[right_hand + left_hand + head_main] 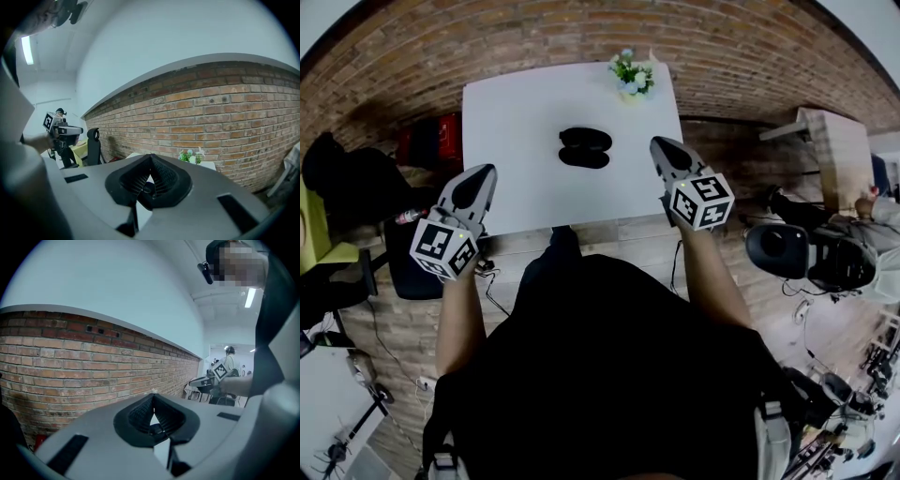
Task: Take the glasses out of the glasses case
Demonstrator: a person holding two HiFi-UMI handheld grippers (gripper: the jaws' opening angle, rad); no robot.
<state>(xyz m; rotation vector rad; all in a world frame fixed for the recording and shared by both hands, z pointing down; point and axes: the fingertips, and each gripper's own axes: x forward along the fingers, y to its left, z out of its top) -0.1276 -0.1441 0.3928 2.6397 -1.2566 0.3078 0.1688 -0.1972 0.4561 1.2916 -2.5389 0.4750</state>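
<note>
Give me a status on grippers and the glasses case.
Left gripper shut, empty; right gripper shut, empty. Glasses case on table, untouched, ahead between them. Flowers beyond it, apart.

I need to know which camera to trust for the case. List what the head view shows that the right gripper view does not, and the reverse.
Only the head view: the black case lying on the white table, touched by neither gripper. Only the right gripper view: the jaws of the right gripper close up, tips together, nothing between them. Both: the flowers, the table's far end, the brick wall and the left gripper.
</note>
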